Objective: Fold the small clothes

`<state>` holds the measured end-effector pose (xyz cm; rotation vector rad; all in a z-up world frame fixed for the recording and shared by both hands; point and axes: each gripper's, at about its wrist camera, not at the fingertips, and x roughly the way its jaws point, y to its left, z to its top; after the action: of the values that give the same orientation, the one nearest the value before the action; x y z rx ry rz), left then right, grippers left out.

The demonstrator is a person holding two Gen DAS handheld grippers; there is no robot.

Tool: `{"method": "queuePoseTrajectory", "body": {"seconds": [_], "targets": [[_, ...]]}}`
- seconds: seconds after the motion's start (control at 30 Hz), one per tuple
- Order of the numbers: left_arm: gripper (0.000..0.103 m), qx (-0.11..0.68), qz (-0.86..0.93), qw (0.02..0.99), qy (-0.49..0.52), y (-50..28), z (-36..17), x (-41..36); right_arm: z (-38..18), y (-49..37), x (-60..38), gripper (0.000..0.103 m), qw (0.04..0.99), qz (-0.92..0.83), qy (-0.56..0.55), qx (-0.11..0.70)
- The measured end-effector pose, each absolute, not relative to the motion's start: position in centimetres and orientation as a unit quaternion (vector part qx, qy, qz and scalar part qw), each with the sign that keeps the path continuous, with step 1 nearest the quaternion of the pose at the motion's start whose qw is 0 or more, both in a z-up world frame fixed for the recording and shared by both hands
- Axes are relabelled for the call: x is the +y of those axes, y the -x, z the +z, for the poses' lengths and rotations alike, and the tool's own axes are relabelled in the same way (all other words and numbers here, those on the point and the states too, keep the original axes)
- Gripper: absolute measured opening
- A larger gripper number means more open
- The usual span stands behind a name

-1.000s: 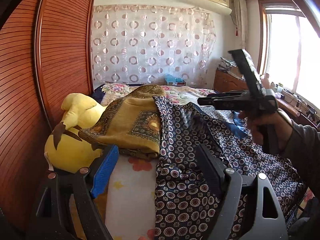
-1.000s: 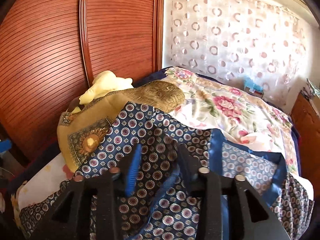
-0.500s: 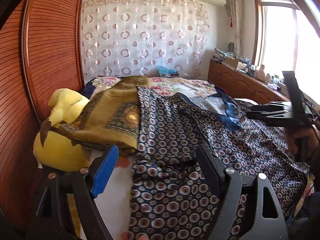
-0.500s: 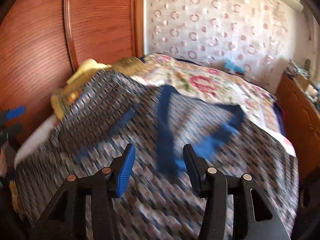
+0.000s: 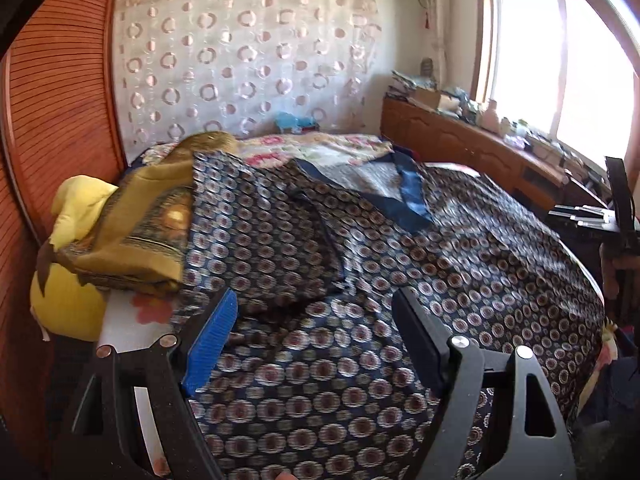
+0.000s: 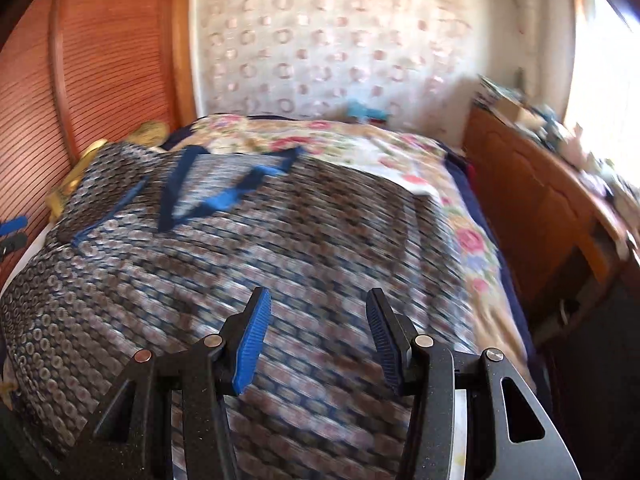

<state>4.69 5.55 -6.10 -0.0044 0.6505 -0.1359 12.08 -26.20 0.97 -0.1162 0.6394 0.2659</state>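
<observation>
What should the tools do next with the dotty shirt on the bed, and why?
Probably lower the left tool to pinch the shirt at its near hem. Both tools are open and holding nothing, the right tool too, and the shirt lies spread over the bed, not yet folded, with one flap doubled over by the gold cloth.

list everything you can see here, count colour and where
patterned garment: 1, navy with circle print and blue trim, spread across the bed
bedsheet: 1, floral, under the garment
folded cloth: 1, mustard gold, left of the garment
plush toy: 1, yellow, by the wardrobe
wardrobe: 1, reddish wood, left
curtain: 1, white with rings, far wall
cabinet: 1, brown, cluttered, under the window
left gripper: fingers apart, empty
right gripper: fingers apart, empty
</observation>
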Motion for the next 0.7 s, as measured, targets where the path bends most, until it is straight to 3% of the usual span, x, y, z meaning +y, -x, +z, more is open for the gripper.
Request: {"method": "queuePoseTrajectory", "body": {"seconds": [0.57,0.7], "targets": [[0.08,0.414,-0.098,0.904,-0.04,-10.2,-9.6,2.0,-0.9,-11.4,-35.6,0.051,0.914,0.073,-0.023,0.398],[0.08,0.421,-0.099,0.901,-0.045,-11.1,-9.9,1.6,-0.5,-10.9,-36.4,0.044,0.909,0.092,-0.045,0.404]]}}
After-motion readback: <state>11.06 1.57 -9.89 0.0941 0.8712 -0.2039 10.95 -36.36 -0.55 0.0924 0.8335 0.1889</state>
